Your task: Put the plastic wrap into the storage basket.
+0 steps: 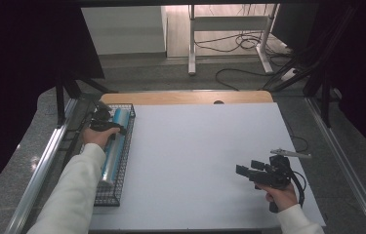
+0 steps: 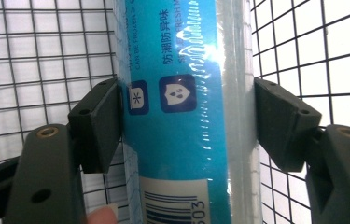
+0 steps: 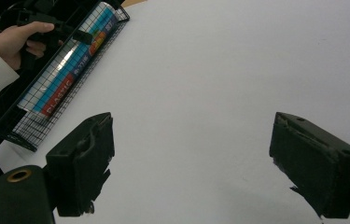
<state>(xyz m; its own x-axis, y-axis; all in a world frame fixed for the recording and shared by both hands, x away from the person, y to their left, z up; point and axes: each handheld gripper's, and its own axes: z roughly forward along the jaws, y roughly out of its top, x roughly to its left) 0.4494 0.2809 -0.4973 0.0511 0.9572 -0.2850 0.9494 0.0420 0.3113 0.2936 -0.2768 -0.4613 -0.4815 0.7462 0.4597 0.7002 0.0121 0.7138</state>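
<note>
The left tongs [image 2: 187, 121] are down inside the black wire basket [image 1: 128, 141] at the left edge of the white counter [image 1: 195, 161], set across the far part of the blue roll [image 1: 115, 146] that lies lengthwise in it. In the left gripper view the roll [image 2: 182, 116] runs upright between the two black pads [image 2: 95, 126]. The pad on the left of that view sits right at the wrapper's edge; the pad on the right sits at the pale, clear side of the roll. Whether either pad presses on the wrapper cannot be told from this close view. The wrapper shows white print, two small dark icons and a barcode label near the bottom of the frame. A fingertip [image 2: 101, 215] shows at the lower edge beside the left pad.

The roll lies flat on the basket's mesh floor, roughly parallel to the long walls. In the right gripper view the same roll [image 3: 65, 65] shows a gridded wrapper with a red patch near its closer end, and the left hand [image 3: 16, 39] holds its gripper over the farther end.

The right tongs [image 3: 191, 163] stand wide apart with nothing between them, the bare counter [image 3: 219, 84] beyond. In the high view the right hand [image 1: 280, 195] holds this gripper near the counter's right front corner, well apart from the basket.
</note>
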